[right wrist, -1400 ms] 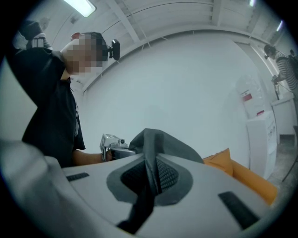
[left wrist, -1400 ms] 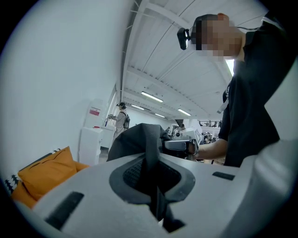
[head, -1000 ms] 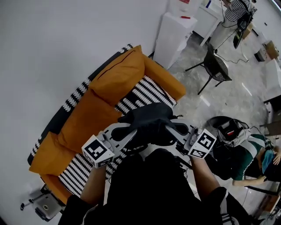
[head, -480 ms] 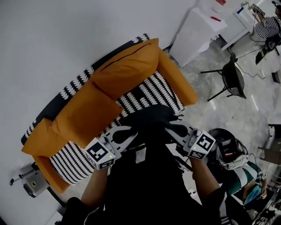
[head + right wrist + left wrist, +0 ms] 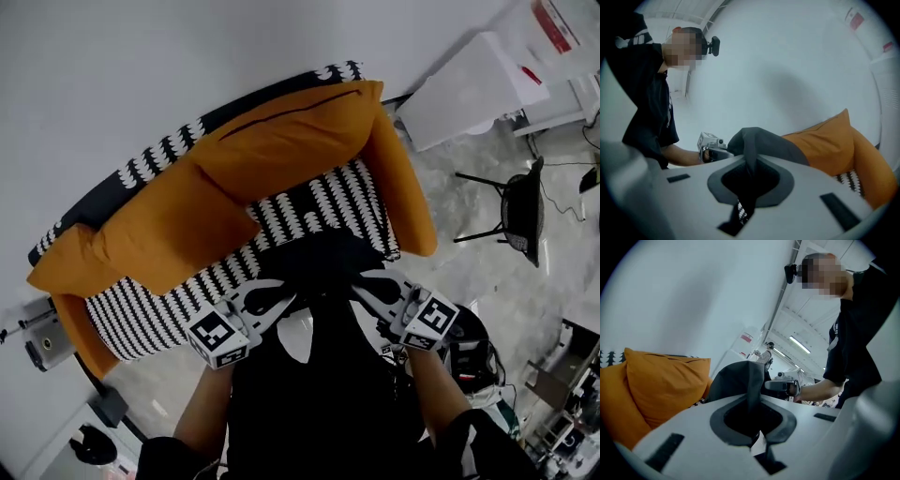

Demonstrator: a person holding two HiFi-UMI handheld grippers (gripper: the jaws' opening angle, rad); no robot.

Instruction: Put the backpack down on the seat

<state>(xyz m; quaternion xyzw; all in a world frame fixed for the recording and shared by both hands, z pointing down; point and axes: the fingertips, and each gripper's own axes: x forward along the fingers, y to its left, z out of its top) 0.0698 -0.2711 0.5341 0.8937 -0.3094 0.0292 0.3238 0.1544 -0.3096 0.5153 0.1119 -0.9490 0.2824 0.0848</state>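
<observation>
A dark grey backpack (image 5: 323,265) hangs between my two grippers, over the front edge of the sofa's black-and-white striped seat (image 5: 333,199). My left gripper (image 5: 274,300) is shut on a strap of the backpack (image 5: 736,378), which runs down through its jaws. On the other side my right gripper (image 5: 367,286) is shut on another strap of the backpack (image 5: 773,143). Orange cushions (image 5: 281,141) line the sofa's back and arms. The bag's underside is hidden, so I cannot tell whether it touches the seat.
A white cabinet (image 5: 473,89) stands beyond the sofa's right arm (image 5: 405,192), with a black chair (image 5: 522,211) on the marble floor near it. A grey wheeled device (image 5: 42,342) sits by the sofa's left end. A black bag (image 5: 466,352) lies at my right.
The sofa has drawn closer and swung to face me squarely. Both grippers, still holding the backpack, have come over the seat's front edge.
</observation>
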